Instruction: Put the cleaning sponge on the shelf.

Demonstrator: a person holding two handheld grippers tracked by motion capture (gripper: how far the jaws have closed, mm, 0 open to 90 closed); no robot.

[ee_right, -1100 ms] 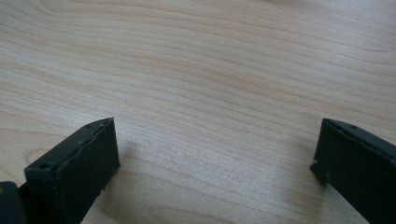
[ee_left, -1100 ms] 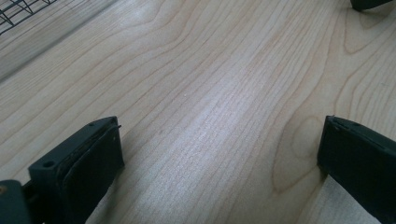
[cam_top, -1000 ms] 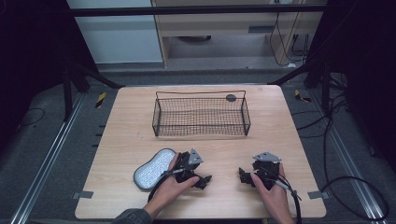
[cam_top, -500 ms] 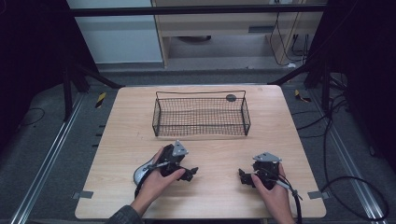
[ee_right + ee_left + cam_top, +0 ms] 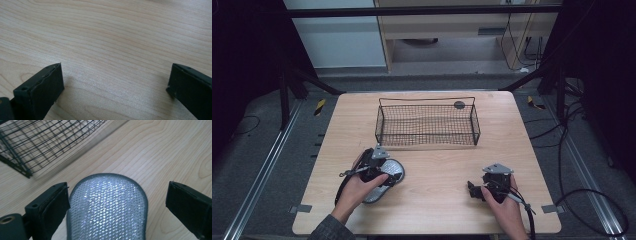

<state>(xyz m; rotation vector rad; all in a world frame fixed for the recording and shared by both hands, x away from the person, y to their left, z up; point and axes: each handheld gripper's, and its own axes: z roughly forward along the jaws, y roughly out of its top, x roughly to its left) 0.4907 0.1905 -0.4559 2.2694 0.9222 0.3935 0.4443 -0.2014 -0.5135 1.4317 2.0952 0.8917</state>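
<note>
The left gripper (image 5: 117, 202) is held wide open over the rounded end of a grey mesh insole (image 5: 107, 207), lying flat on the wooden table (image 5: 437, 165) near the wire basket (image 5: 427, 122). The right gripper (image 5: 115, 85) is spread wide above bare wood.

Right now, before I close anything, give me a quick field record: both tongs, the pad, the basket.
left tongs: open, jaws either side of the pad's rounded end, not clamped
right tongs: open, over bare wood, nothing between the jaws
silver mesh pad: flat on the table, near the left hand
wire basket: upright, mid-table, beyond the pad, apart from it
table: light wood
</note>
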